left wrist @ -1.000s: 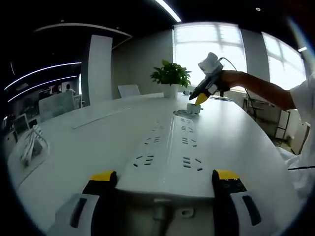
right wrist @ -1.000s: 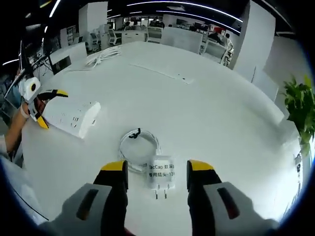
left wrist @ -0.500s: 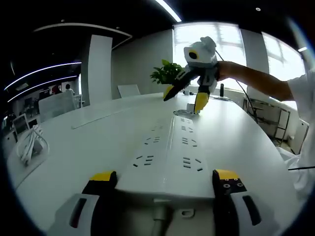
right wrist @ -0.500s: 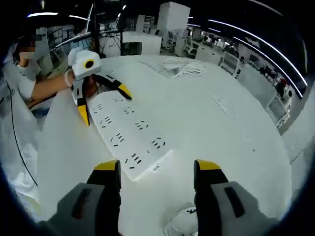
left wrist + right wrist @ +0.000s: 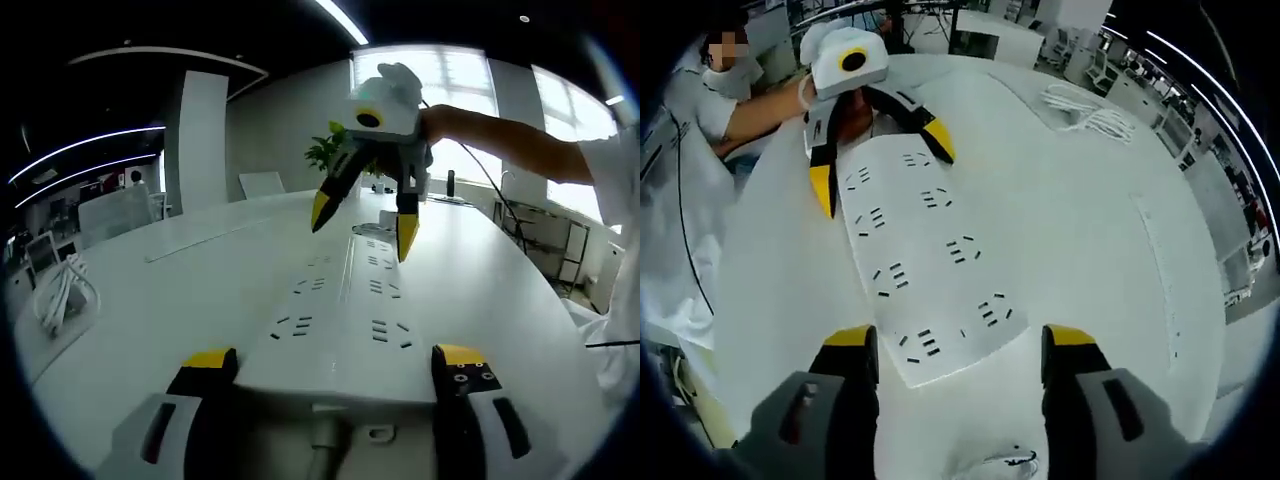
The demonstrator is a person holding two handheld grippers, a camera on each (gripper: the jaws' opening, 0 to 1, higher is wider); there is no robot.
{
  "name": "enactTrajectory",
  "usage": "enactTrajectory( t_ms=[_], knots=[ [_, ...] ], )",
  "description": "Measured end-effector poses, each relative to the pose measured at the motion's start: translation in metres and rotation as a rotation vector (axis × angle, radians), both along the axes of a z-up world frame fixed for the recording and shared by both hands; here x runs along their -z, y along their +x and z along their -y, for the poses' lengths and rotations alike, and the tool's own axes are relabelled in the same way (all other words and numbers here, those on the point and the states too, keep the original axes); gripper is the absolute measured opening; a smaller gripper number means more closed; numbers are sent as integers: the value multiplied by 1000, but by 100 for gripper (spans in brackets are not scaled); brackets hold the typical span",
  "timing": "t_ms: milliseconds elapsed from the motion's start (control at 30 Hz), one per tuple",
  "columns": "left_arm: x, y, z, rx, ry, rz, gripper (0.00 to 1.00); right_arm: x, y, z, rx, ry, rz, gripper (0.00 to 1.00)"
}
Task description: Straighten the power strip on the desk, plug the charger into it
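Observation:
The white power strip [image 5: 345,310] lies flat on the white desk [image 5: 170,300], running away from me in the left gripper view. My left gripper [image 5: 335,360] is open, its jaws standing on either side of the strip's near end. My right gripper [image 5: 365,222] hangs open over the strip's far half, held by a person's hand, with nothing between its yellow fingertips [image 5: 407,235]. In the right gripper view the strip [image 5: 920,270] stretches from my right gripper [image 5: 960,345] up to the left gripper [image 5: 880,168]. A bit of the charger's cable [image 5: 1010,462] shows at the bottom edge.
A coil of white cable [image 5: 1090,100] lies further along the desk, also seen as a bundle [image 5: 60,290] at the left. A potted plant [image 5: 335,152] stands at the desk's far end. A person's sleeve [image 5: 700,110] is beside the left gripper.
My right gripper has left the charger and swung round over the power strip, coming closer to the left gripper. The left gripper and the strip have stayed still.

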State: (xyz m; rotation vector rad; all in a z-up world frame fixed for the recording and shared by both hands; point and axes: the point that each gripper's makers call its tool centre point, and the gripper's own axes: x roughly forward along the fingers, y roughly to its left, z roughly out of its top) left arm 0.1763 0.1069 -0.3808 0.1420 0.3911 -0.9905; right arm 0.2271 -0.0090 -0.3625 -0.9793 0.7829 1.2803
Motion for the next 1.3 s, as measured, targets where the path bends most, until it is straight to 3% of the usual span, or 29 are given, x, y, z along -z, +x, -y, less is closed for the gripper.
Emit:
enactTrajectory(
  t_ms=[533,900,1300],
  knots=[
    [0,0,0,1,0,0,80,14,-2,-9,-140,-109,-26,64],
    [0,-1,0,13,0,0,80,14,-7,-7,-150,-124,-12,62],
    [0,-6,5,66,-5,3,80,14,-20,0,-103,-117,-13,62]
  ],
)
